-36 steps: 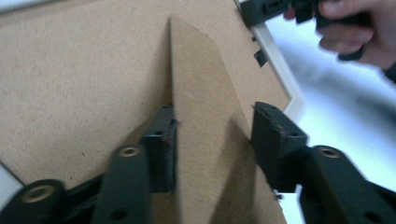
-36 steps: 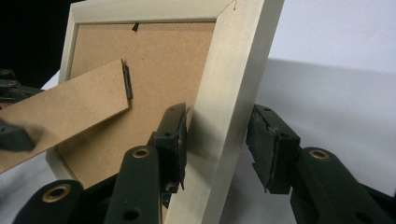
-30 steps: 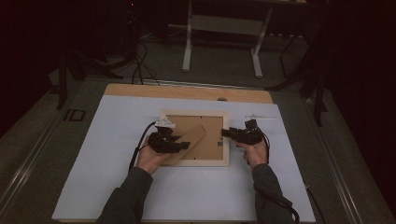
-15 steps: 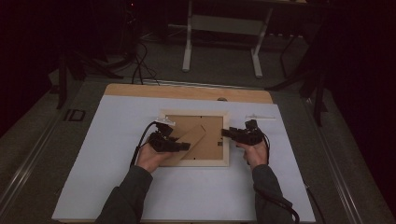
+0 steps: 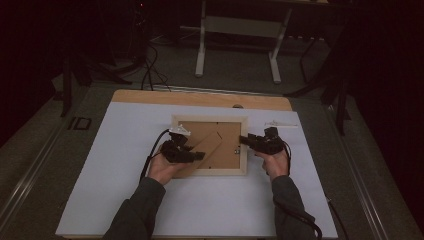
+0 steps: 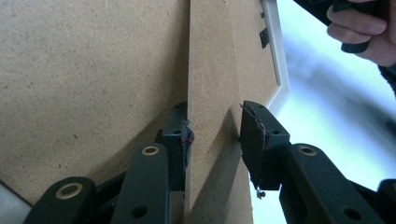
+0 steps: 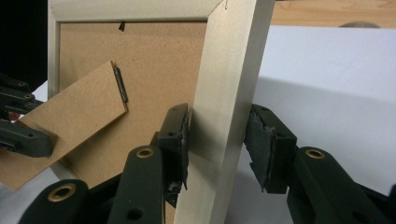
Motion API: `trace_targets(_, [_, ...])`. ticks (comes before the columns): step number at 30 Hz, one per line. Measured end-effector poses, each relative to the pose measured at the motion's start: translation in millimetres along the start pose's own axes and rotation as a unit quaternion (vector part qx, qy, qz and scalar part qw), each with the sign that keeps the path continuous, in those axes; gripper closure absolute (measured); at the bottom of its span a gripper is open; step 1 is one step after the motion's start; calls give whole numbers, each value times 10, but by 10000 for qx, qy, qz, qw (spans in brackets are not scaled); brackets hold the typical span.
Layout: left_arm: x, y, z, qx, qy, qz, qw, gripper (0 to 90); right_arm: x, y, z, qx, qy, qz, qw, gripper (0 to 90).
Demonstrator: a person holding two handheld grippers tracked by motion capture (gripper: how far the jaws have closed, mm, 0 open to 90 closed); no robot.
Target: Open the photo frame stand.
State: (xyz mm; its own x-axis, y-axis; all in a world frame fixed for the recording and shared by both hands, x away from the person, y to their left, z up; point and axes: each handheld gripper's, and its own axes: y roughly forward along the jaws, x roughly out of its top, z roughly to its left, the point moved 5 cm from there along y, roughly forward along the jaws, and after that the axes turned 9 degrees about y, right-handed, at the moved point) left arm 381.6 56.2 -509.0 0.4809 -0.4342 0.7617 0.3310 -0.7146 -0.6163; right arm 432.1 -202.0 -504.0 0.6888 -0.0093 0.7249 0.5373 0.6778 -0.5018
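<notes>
Picture frame (image 5: 210, 145) lies face down mid-frame on the white mat (image 5: 125, 150). My right gripper (image 7: 217, 140) straddles its right rail to steady it, jaws apart w/ a gap on one side. My left gripper (image 6: 215, 140), jaws just closing, brackets the easel stand (image 6: 210, 93), not yet clamped, to swing it.

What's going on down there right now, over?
Left gripper closing around stand flap, one pad off. Right gripper straddles picture frame rail, not clamped. Nothing in the way.
</notes>
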Motion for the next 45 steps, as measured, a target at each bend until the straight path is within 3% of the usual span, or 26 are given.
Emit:
trace_targets(9, [49, -12, -6, 137, 179, 1, 9997, 682, 65, -59, 33, -44, -168, -89, 9998, 607])
trace_targets(18, [52, -43, -15, 73, 269, 2, 9996, 736, 133, -92, 86, -85, -428, -105, 9990, 612])
trace_targets(22, [56, -53, -15, 136, 298, 1, 9995, 738, 156, -87, 97, -68, -460, -79, 9989, 609])
trace_targets(31, [54, -54, -13, 190, 352, 18, 9992, 737, 183, -31, 111, 73, -544, -65, 9985, 491])
trace_targets(34, [55, -55, -20, 204, 386, 12, 9990, 737, 198, 14, 119, 173, -568, 80, 9982, 434])
trace_targets(38, [56, -57, -28, 226, 447, 15, 9987, 737, 221, 66, 130, 143, -606, 94, 9980, 379])
trace_targets(45, [57, -57, -27, 220, 486, 28, 9986, 737, 245, 77, 173, 236, -631, 14, 9977, 414])
